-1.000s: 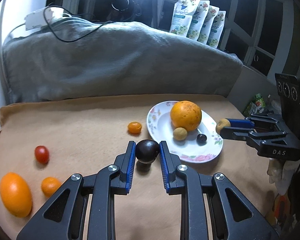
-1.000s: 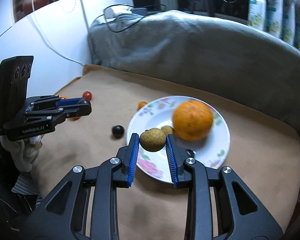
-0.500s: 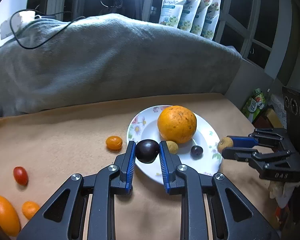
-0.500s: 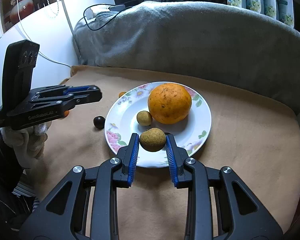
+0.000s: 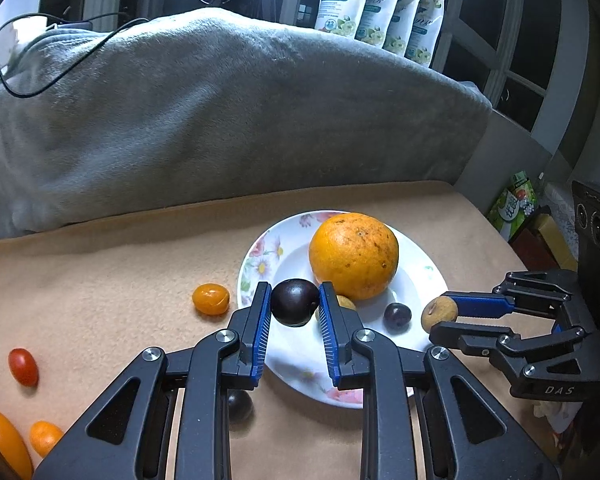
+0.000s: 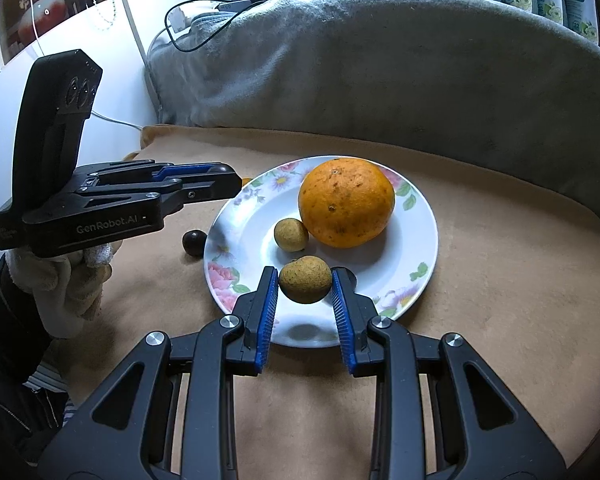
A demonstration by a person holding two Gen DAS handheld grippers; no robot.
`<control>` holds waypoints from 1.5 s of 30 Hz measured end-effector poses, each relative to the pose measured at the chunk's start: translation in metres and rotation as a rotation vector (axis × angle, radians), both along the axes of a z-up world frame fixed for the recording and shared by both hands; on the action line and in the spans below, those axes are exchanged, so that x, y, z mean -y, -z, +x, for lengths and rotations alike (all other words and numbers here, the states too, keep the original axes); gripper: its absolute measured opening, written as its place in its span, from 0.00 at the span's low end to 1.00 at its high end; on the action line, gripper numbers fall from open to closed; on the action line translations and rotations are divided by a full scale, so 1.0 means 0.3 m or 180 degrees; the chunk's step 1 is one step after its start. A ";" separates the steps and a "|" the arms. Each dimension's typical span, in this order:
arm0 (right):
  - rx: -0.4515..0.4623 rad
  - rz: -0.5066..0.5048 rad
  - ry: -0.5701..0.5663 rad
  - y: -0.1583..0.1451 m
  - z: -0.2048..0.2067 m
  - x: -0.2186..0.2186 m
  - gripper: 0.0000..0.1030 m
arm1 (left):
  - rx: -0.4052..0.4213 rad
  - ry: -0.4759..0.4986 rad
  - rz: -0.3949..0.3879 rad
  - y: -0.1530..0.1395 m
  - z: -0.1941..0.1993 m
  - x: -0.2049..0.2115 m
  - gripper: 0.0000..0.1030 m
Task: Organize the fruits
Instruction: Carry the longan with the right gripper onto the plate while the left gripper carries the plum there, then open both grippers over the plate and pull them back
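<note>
Beside plate (image 5: 416, 272), stray kumquat (image 5: 210, 299).

Both fisheye views are rendered with strong barrel distortion, and dark vignetting is seen at the corners. The scene is lit from above and in front by cool indoor light; the window panes (image 5: 512, 40) are shown black. Soft shadows are cast onto the plate (image 6: 416, 216) beneath the held fruit. A dull sheen is caught on the large orange (image 5: 354, 256). The white wall (image 6: 112, 76) is rendered bright, nearly washed out. Focus is held sharp at centre, while slight softness is noted toward the rims.
</note>
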State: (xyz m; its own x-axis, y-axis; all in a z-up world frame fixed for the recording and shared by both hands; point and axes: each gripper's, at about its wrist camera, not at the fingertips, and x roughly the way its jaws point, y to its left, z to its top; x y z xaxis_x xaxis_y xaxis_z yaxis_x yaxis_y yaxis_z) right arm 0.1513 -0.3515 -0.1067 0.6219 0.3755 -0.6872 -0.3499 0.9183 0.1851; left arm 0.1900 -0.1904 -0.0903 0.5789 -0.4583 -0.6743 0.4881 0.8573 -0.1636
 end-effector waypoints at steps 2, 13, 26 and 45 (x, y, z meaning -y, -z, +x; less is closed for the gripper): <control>0.0000 -0.0008 -0.0006 0.002 0.003 -0.005 0.28 | 0.0001 0.0007 -0.0003 0.000 0.002 0.004 0.22; 0.0095 -0.0038 0.0031 -0.016 -0.010 -0.012 0.64 | 0.0030 0.0025 0.0007 -0.011 0.002 0.013 0.36; 0.0219 -0.0166 0.0154 -0.036 -0.025 -0.019 0.89 | 0.0128 -0.0180 0.0098 -0.043 -0.006 0.007 0.78; 0.0441 -0.0351 0.0491 -0.082 -0.073 -0.019 0.89 | 0.0352 -0.0268 0.0151 -0.108 -0.066 -0.025 0.78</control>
